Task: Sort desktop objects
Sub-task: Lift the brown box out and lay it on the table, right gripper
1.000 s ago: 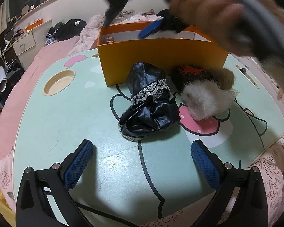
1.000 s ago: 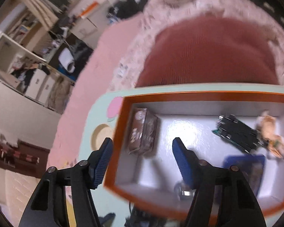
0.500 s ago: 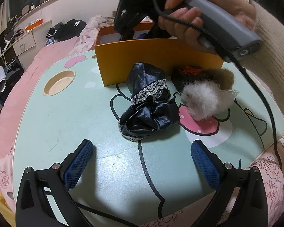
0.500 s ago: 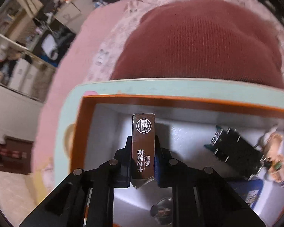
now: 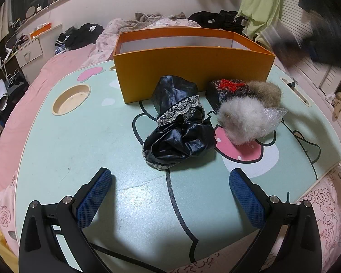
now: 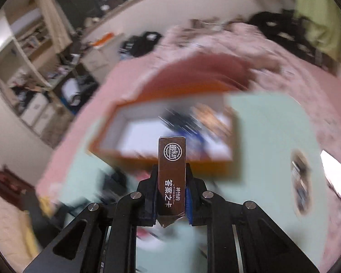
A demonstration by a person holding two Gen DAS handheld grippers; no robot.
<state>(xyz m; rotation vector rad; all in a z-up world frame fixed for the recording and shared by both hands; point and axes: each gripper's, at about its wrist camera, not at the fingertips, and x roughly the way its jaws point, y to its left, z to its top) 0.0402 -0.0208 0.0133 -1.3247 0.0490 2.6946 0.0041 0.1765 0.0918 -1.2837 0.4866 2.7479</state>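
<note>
My right gripper (image 6: pixel 171 182) is shut on a slim brown card box (image 6: pixel 172 170) with white Chinese lettering and holds it in the air above and in front of the orange box (image 6: pixel 170 136), which looks blurred. My left gripper (image 5: pixel 170 195) is open and empty, low over the mint table (image 5: pixel 79 136). Ahead of it lie a black satin pouch with lace trim (image 5: pixel 179 125), a white and brown fur piece (image 5: pixel 245 118) and a dark red-patterned item (image 5: pixel 227 86), all in front of the orange box (image 5: pixel 193 68).
A round cup recess (image 5: pixel 71 99) sits in the table at the left. A slot (image 5: pixel 293 88) is at the table's right side. Pink bedding (image 5: pixel 22 104) surrounds the table. The right hand shows as a dark blur at the upper right (image 5: pixel 318 41).
My right gripper closed on the brown card box inside the orange box, then lifted it out and pulled back. The left gripper has not moved.
</note>
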